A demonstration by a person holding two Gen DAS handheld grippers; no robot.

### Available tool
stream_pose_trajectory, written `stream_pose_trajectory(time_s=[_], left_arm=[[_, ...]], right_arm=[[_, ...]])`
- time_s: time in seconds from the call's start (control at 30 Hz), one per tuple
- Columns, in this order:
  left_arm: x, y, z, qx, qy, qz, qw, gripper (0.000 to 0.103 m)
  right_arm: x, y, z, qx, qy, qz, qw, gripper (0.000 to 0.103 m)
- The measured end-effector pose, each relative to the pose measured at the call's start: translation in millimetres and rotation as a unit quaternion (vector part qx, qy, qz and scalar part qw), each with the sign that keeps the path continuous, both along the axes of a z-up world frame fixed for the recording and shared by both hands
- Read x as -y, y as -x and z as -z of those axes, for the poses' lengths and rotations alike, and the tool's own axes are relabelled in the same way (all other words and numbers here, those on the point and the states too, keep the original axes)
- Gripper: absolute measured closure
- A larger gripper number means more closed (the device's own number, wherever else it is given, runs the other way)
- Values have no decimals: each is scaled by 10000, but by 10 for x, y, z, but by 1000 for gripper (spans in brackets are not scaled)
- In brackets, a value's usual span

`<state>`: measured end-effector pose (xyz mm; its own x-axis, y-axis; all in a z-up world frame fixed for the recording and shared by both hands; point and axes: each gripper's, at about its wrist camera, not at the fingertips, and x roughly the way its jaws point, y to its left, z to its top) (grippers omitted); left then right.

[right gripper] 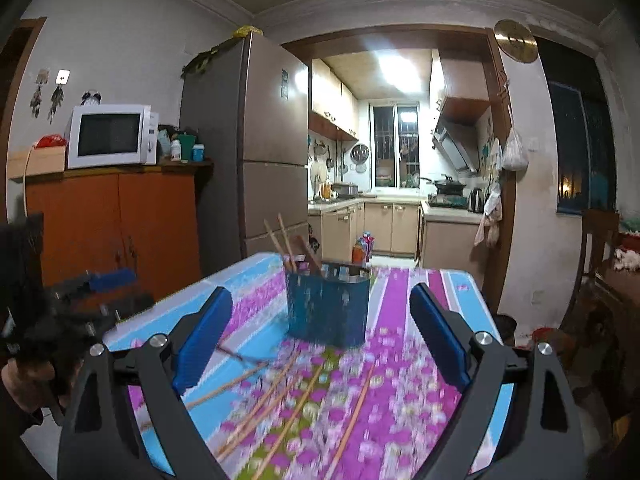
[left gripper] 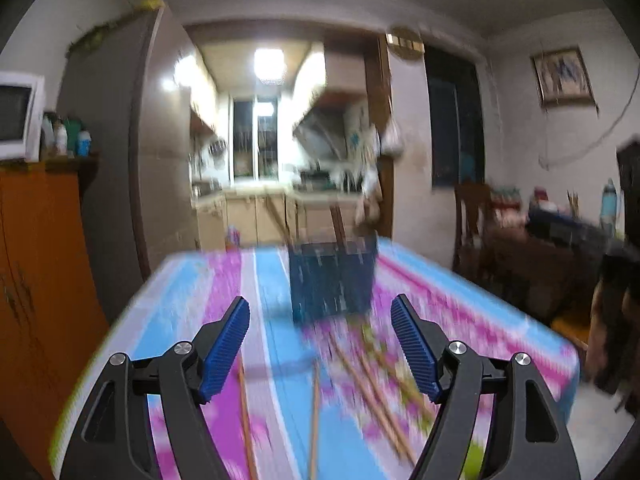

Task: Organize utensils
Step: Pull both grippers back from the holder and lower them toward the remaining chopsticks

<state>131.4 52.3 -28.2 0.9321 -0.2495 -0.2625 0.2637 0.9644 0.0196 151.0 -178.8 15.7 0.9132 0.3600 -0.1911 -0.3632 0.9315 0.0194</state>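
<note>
Tablecloth [right gripper: 404,304] striped pink-blue, chopsticks [right gripper: 280,396] scattered before blue holder [right gripper: 328,308]; kitchen behind. Both tools wide apart, empty.

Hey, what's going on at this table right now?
A person is tidying chopsticks with a handheld gripper in each hand. The left gripper and right gripper are both open and empty, held above the flowered tablecloth. Several loose chopsticks lie scattered on the cloth near the grippers. Farther back stands a blue utensil holder with a few chopsticks already upright in it. Nothing is gripped yet.
</note>
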Motion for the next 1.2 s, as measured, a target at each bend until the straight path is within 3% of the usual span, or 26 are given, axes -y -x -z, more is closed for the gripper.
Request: stream_pose_trajectory(time_s=[0.17,0.37,0.57,0.6,0.73,0.8,1.0,1.2], left_arm=[[128,263,753,-731,-5,311,9968,31],[412,356,1135,-978,-90,489,9940,50],[664,408,1355,-878,-450,545,9936,73],[671,384,1372,-910,-438,535,9934,78],[685,387,1430,-832,-427,411,9948,82],[670,386,1432,-829,-392,340,9952,92],[660,386,1424,-824,-364,344,9953,93],[662,384,1419,-824,-368,345,9953,93]], right_arm=[[56,291,420,-223,-36,181,9996,16],[98,362,881,-795,-83,297,9964,28],[100,396,1150,-1094,-43,334,9934,47],[95,395,1193,-1141,-17,318,9930,50],[33,406,1365,-1314,69,218,9911,63],[-26,408,1428,-1409,52,85,9900,69],[-396,395,1591,-1634,88,-375,9858,77],[-532,268,1672,-1785,198,-353,9831,88]])
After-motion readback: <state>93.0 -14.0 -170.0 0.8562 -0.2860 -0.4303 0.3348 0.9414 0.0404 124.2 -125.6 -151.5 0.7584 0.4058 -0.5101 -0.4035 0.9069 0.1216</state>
